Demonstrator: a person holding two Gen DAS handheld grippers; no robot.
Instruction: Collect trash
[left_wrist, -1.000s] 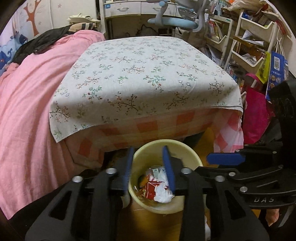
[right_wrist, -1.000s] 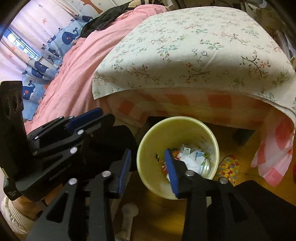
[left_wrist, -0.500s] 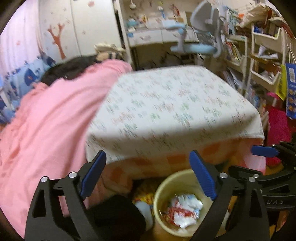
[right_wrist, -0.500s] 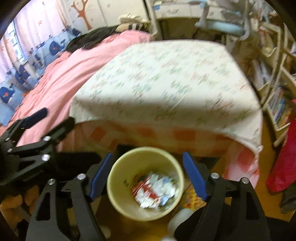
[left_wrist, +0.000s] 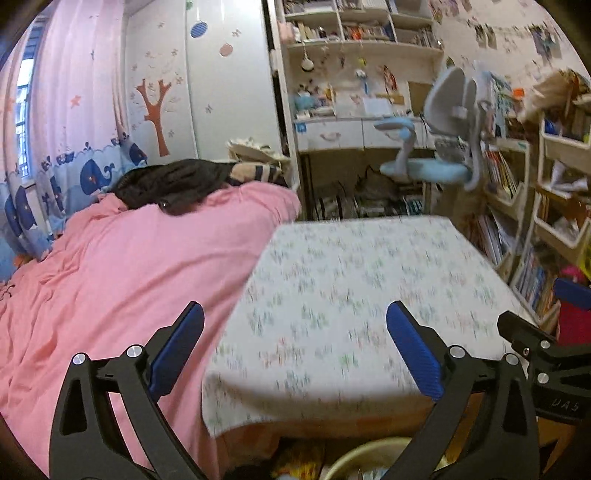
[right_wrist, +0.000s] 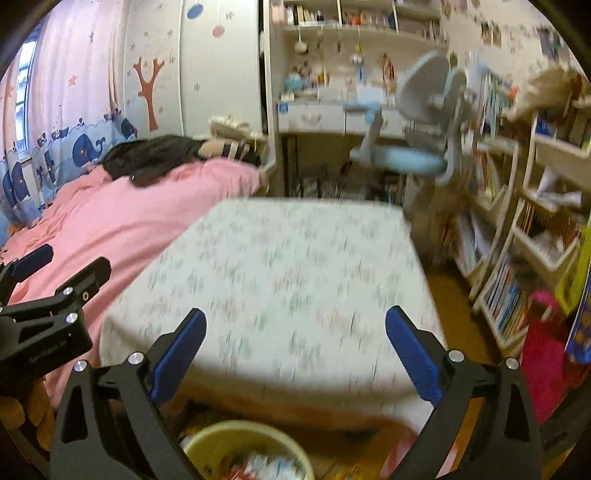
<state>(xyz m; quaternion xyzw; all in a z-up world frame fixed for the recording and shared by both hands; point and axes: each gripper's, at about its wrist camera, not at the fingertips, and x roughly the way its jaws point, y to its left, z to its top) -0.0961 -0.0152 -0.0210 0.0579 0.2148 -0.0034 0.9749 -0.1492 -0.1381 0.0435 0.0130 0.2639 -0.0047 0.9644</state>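
Bin (right_wrist: 247, 448) below both hand-held grippers, jaws wide, empty.

The left gripper (left_wrist: 295, 354) and right gripper (right_wrist: 295, 354) look like matt black plastic, their fingers faced with ribbed blue pads (left_wrist: 413, 356) and pinned by shiny metal screws (left_wrist: 135, 350). The tablecloth (right_wrist: 280, 291) is soft matt cloth with a faint flower print. To the left, the pink blanket (left_wrist: 122, 280) is creased fabric. Near the bottom, the yellow bin (right_wrist: 221, 443) is smooth plastic holding crumpled trash (right_wrist: 258, 467), seemingly paper and glossy wrappers, though blurred. The floor (right_wrist: 447, 314) looks like polished wood.
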